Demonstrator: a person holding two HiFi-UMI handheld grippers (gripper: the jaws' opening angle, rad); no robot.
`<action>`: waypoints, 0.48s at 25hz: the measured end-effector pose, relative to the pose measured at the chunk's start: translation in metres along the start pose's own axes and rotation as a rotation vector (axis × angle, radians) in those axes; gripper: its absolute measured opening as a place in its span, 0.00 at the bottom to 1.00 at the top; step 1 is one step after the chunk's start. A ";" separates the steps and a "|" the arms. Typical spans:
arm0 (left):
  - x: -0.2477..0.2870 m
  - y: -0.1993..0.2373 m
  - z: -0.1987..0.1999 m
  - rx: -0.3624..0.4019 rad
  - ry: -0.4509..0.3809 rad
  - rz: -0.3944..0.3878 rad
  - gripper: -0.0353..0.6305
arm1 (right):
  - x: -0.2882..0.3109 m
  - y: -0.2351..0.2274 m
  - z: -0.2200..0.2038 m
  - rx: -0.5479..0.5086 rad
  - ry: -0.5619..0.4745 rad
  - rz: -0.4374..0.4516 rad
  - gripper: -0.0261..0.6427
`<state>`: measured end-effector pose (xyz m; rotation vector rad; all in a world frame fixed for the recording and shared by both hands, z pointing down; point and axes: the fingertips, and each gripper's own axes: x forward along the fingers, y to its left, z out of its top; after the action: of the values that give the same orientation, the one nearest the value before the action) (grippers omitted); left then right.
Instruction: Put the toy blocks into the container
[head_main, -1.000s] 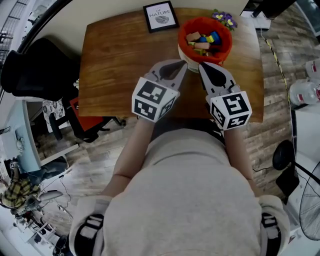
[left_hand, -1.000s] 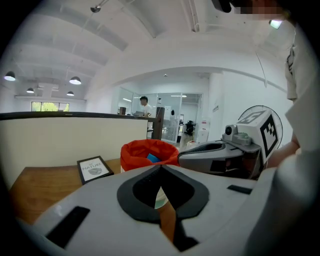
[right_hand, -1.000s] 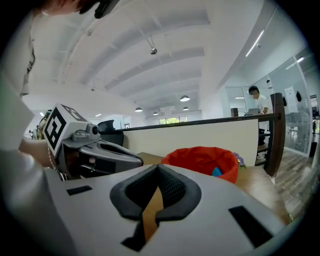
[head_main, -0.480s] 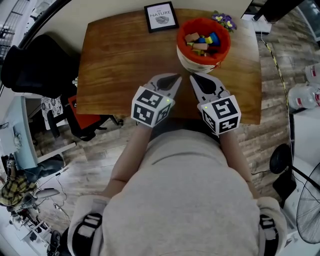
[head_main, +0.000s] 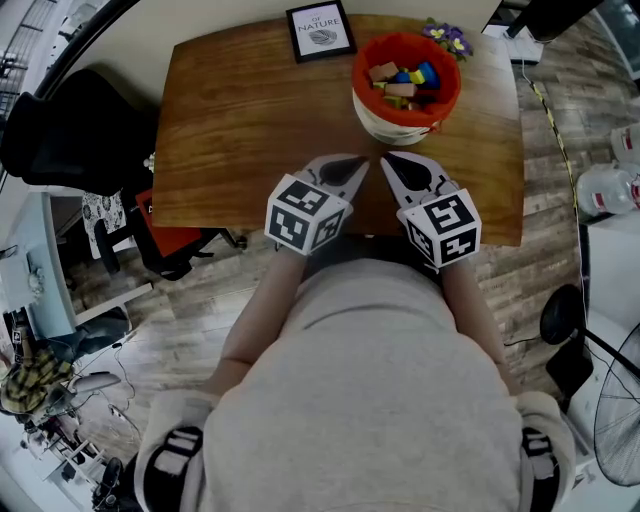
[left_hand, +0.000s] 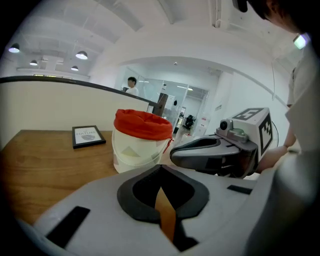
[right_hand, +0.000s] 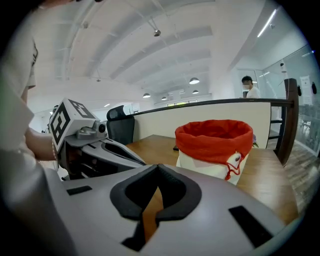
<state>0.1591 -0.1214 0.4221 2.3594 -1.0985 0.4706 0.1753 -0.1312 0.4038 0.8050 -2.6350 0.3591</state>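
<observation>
Toy blocks (head_main: 404, 80) lie in the red-lined bucket (head_main: 398, 124).
Left gripper (head_main: 359, 161) and right gripper (head_main: 386, 159) hover nearby over the worktop (head_main: 240, 130), fingers closed, empty.

The brown wooden tabletop (head_main: 250, 130) has three things on it, all near its far edge. A small black frame (head_main: 321, 30) sits in the middle. To its right is a white container (head_main: 406, 85) with a red lining. Purple flowers (head_main: 447, 35) are just beside it.
</observation>
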 end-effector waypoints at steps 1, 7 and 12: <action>0.000 0.000 0.000 -0.007 -0.002 -0.001 0.07 | 0.000 -0.002 -0.001 0.001 0.003 -0.003 0.06; -0.002 0.007 0.000 -0.025 -0.012 0.007 0.07 | 0.006 0.002 -0.003 -0.005 0.018 0.015 0.06; 0.001 0.010 0.000 -0.023 -0.007 -0.001 0.07 | 0.005 -0.006 -0.003 -0.001 0.019 0.002 0.06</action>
<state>0.1514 -0.1274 0.4253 2.3427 -1.1003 0.4472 0.1762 -0.1374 0.4091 0.7950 -2.6182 0.3647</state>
